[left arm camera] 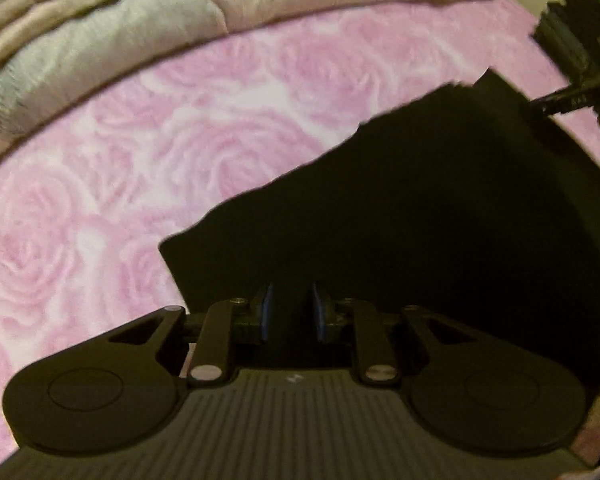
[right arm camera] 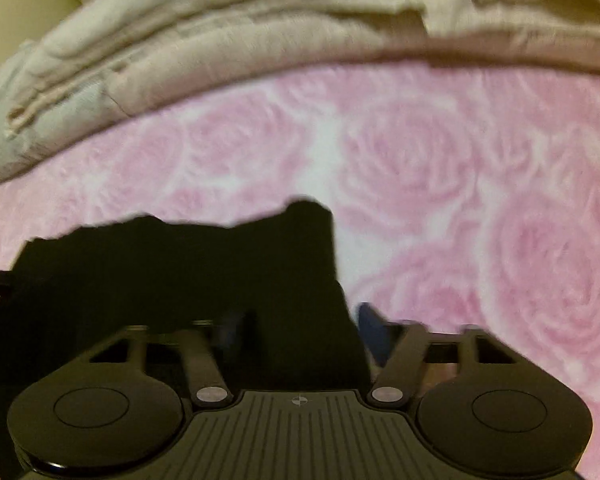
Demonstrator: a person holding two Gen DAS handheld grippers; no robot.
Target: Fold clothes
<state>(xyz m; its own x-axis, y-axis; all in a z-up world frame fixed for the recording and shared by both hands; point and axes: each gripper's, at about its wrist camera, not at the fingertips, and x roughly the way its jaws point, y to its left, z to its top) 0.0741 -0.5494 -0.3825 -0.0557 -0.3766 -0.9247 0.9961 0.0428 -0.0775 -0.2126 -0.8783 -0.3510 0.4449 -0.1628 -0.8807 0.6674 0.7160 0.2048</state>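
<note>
On the pink rose blanket (left arm camera: 148,168) lies one black cloth (left arm camera: 400,220), flat and dark, with a jagged far edge. Two tongs work over it. Left tongs (left arm camera: 291,312) stand a little apart, with black cloth showing between the blue pads. Right tongs (right arm camera: 300,328) stand wide open at the cloth's edge, at its 3 o'clock side. One beige quilt (right arm camera: 220,40) is bunched at 12 o'clock.

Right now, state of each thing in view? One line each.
black garment: lying on the bedspread, far edge uneven, fold unfinished
left gripper: jaws slightly apart over the garment, pads not pressing on it
right gripper: jaws open, astride the garment's right edge
pink rose bedspread: spread flat
beige bedding: piled at the far edge
</note>
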